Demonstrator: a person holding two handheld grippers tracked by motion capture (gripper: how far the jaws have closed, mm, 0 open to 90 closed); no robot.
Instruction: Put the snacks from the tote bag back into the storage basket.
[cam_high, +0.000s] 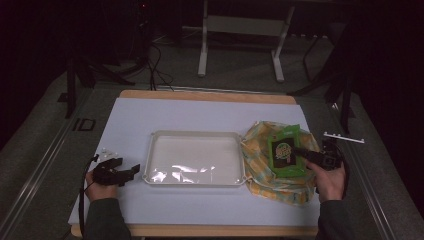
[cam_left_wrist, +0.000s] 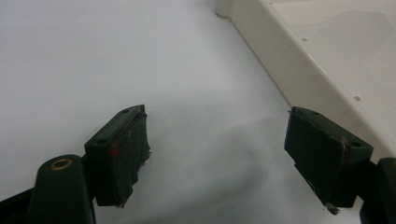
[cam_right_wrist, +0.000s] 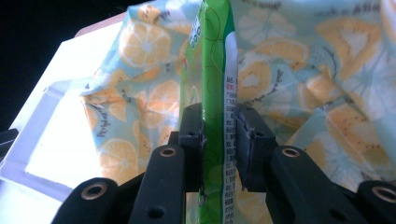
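A white sheet (cam_high: 200, 120) covers most of the wooden table (cam_high: 210, 94), which stands in a dark room. At the middle of the sheet lies a shallow cream tray (cam_high: 152, 150), rectangular with rounded corners, its glossy floor catching the light. Just beside the tray's right edge lies a crumpled cloth (cam_high: 260, 172) printed with yellow citrus slices on pale blue; it reaches the sheet's right border. On top of the cloth sits a green packet (cam_high: 286, 152) with a dark label.

The right gripper (cam_high: 311, 156), held in the person's right hand (cam_high: 331, 182), comes in from the right side and has its 2 jaws clamped on the packet's edge. In the right gripper view the packet (cam_right_wrist: 215, 84) stands edge-on between the 2 black pads, squeezed from both sides, with the cloth (cam_right_wrist: 299, 70) behind it.

The left gripper (cam_high: 131, 171) rests on the sheet just left of the tray, in the left hand (cam_high: 97, 185). Its jaws stand spread wide with nothing between them, and the tray's wall (cam_left_wrist: 289, 70) runs close along one jaw.
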